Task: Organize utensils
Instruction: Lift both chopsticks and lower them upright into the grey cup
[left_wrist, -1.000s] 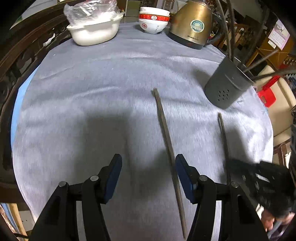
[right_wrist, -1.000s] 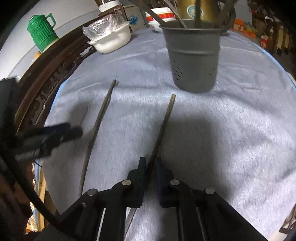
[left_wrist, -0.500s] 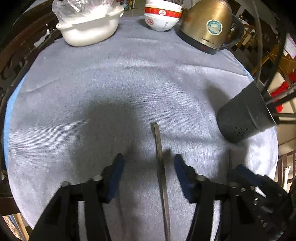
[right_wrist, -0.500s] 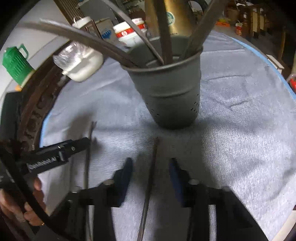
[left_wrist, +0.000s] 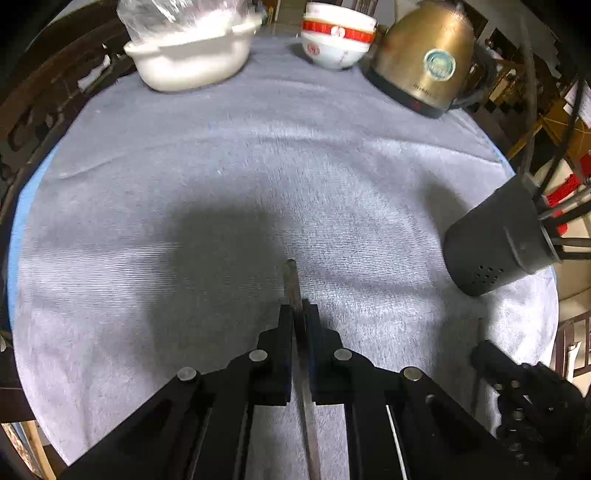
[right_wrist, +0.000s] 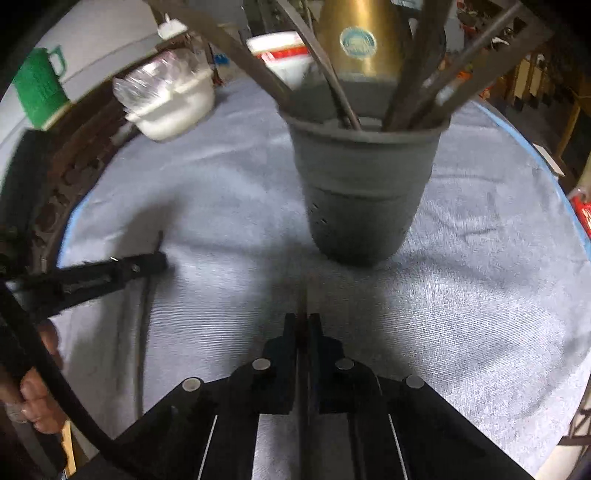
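Note:
A grey perforated utensil holder (left_wrist: 495, 240) (right_wrist: 362, 192) stands at the right of the round table with several dark chopsticks (right_wrist: 413, 62) in it. My left gripper (left_wrist: 298, 314) is shut on one dark chopstick (left_wrist: 291, 280) that lies along the grey cloth. My right gripper (right_wrist: 303, 321) is shut on a second dark chopstick (right_wrist: 305, 295), just in front of the holder. The left gripper and its chopstick also show in the right wrist view (right_wrist: 110, 273). The right gripper shows at the lower right of the left wrist view (left_wrist: 517, 384).
A grey cloth (left_wrist: 221, 166) covers the round table. At the back stand a white dish with plastic wrap (left_wrist: 192, 51), stacked red-and-white bowls (left_wrist: 336, 40) and a gold kettle (left_wrist: 424, 62). A green jug (right_wrist: 40, 92) stands off the table. Carved wooden chairs (left_wrist: 44, 96) ring the edge.
Both grippers have closed on their chopsticks; half a second ago both were open around them. The right gripper had let go of its chopstick and gripped it again, nearer the holder.

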